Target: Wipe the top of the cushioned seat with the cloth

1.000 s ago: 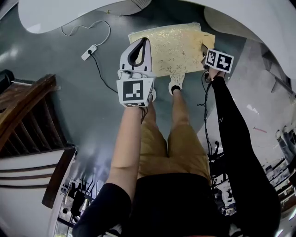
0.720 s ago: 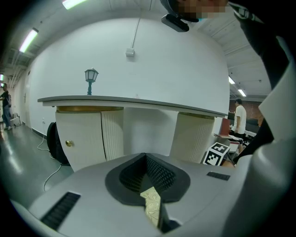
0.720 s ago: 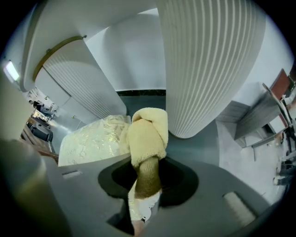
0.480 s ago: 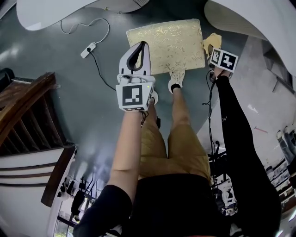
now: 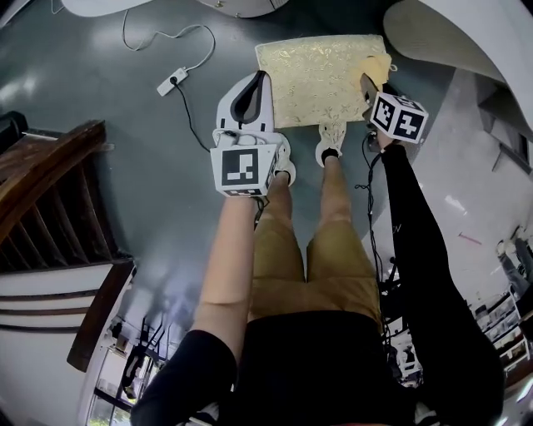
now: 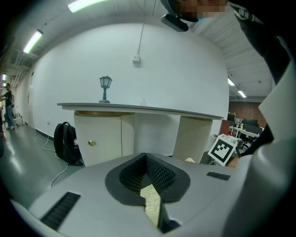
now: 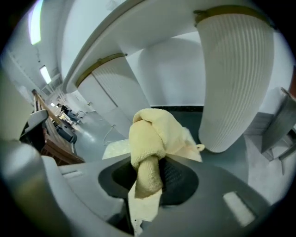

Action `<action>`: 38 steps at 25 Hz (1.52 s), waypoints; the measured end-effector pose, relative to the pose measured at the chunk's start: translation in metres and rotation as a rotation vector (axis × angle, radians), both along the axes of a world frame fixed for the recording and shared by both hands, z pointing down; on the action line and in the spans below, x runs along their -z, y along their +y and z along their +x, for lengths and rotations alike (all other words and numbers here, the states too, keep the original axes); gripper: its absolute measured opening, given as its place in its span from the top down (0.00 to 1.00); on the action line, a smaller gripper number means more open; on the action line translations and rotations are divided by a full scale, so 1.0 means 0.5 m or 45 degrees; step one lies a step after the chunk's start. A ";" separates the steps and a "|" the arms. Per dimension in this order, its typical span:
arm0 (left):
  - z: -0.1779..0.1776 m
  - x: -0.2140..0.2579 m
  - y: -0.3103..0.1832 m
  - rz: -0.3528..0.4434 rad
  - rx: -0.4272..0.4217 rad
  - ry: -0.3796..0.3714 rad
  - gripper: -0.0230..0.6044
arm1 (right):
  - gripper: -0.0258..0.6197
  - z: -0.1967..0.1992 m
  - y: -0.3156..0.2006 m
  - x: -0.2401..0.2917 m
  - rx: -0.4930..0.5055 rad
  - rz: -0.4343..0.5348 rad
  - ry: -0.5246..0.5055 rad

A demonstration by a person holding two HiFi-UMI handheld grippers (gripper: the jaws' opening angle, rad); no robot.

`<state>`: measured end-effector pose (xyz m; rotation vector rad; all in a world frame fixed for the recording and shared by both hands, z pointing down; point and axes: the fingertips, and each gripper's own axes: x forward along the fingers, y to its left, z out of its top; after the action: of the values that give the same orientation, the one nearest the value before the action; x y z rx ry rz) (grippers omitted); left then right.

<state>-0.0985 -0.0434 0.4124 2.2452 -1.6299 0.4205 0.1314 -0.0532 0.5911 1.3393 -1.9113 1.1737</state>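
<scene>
Two grippers are up: the soft, limp cloth (image 7: pixel 149 152) is pinched by its bunched middle in the right gripper (image 7: pixel 147 187) beside the cushioned seat (image 5: pixel 316 71), the left gripper (image 6: pixel 150 187) closed on nothing.

Even indoor light, heavy fisheye bend

Ceiling strip lights (image 6: pixel 87 4) burn bright in the left gripper view, and the grey floor (image 5: pixel 150 183) gives back soft, pale glare in the head view. Shadows are faint and short. Straight edges bow toward the rims, and a dark vignette closes in on both gripper views. The cloth (image 7: pixel 150 139) is sharp close up, while the far room behind it is small and hazy.
</scene>
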 end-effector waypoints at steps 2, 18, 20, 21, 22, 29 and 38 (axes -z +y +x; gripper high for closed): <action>-0.024 0.006 0.014 0.004 0.010 0.001 0.95 | 0.80 -0.100 0.020 0.006 0.094 0.004 -0.067; -0.236 -0.014 0.104 -0.002 0.120 -0.015 0.95 | 0.80 -0.461 0.198 -0.104 0.392 -0.304 -0.006; -0.243 -0.020 0.112 -0.008 0.111 -0.010 0.95 | 0.80 -0.449 0.201 -0.115 0.376 -0.319 0.043; -0.247 -0.023 0.115 -0.008 0.107 -0.008 0.95 | 0.80 -0.446 0.199 -0.114 0.370 -0.315 0.052; -0.249 -0.026 0.118 -0.009 0.104 -0.010 0.95 | 0.80 -0.444 0.197 -0.113 0.365 -0.309 0.056; -0.234 -0.027 0.114 -0.006 0.094 -0.020 0.95 | 0.80 -0.387 0.177 -0.111 0.334 -0.275 0.085; -0.124 -0.042 0.090 -0.026 0.074 -0.033 0.95 | 0.80 -0.195 0.125 -0.100 0.251 -0.236 0.143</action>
<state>-0.1605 0.0017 0.4337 2.1800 -1.6917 0.4505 0.0340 0.0093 0.6411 1.0696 -1.7630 1.1225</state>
